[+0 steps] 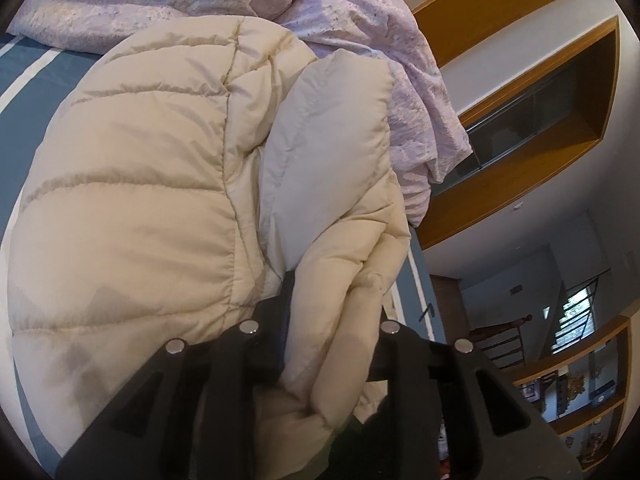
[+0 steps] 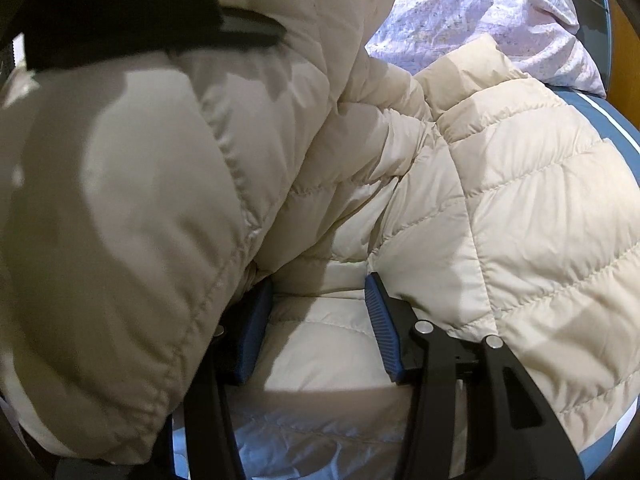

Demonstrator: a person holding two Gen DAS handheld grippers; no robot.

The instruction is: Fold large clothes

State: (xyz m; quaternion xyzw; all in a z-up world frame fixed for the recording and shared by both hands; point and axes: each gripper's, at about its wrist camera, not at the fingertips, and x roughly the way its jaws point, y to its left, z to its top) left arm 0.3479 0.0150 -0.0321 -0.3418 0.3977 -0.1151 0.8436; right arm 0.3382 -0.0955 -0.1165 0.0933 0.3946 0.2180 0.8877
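Left gripper (image 1: 332,312): jaws narrow, clamped on a bunched fold of the cream quilted jacket (image 1: 132,184). Right gripper (image 2: 316,320): blue pads (image 2: 382,320) apart, pushed into the padding; whether they grip it cannot be told. The jacket lies on a blue bedspread with white stripes (image 1: 24,80), beside a crumpled lilac duvet (image 1: 360,20). Wooden wall shelving (image 1: 520,184) borders the bed.
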